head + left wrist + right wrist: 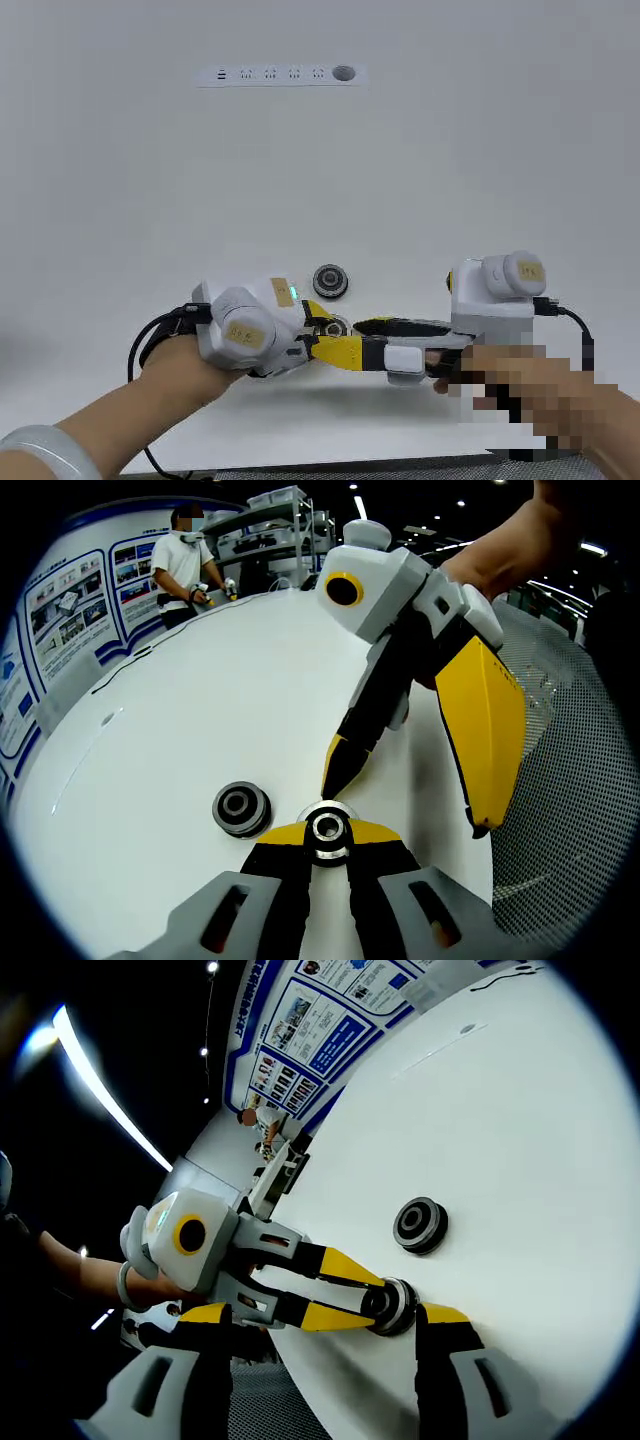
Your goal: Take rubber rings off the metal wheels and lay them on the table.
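Note:
My left gripper is shut on a small metal wheel, held just above the white table. I cannot tell whether this wheel carries a rubber ring. My right gripper comes in from the right and is open, with its yellow-tipped jaws standing on either side of the held wheel and the left jaw tips. A second wheel with a black rubber ring lies flat on the table just beyond them.
A white power strip lies at the far side of the table. The table's front edge runs close under both hands. A person stands far off in the background. Grey mesh flooring lies past the table edge.

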`<move>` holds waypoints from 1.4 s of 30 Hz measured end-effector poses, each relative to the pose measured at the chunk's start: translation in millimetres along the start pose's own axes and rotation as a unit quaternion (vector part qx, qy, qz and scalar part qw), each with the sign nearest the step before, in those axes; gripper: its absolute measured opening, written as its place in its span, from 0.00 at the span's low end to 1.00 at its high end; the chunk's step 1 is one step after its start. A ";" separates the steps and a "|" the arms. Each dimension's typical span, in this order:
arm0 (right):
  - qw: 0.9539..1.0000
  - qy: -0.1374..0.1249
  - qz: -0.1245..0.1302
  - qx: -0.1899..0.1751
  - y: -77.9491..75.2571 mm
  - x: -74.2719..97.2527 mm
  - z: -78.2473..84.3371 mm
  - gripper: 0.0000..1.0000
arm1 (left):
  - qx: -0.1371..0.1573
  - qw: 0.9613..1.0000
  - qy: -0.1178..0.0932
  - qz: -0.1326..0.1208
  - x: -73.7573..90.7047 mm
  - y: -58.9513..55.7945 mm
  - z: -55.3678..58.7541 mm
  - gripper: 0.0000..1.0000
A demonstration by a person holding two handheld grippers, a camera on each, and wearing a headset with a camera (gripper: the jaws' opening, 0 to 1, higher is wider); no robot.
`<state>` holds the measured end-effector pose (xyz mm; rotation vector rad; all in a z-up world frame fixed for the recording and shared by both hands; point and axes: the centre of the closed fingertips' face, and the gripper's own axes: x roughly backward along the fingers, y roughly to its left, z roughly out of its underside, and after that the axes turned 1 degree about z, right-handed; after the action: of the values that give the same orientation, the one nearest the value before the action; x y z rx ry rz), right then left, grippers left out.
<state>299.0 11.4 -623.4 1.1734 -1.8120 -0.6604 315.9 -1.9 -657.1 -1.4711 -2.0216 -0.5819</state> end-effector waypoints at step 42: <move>1.000 0.004 -0.017 -0.014 6.7 6.5 3.6 0.74 | 0.003 1.000 -0.002 -0.001 0.7 -0.7 -1.9 0.13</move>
<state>291.6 8.2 -617.5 1.1886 -1.7741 -0.6970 315.4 -2.9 -655.2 -1.4688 -2.0259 -0.5727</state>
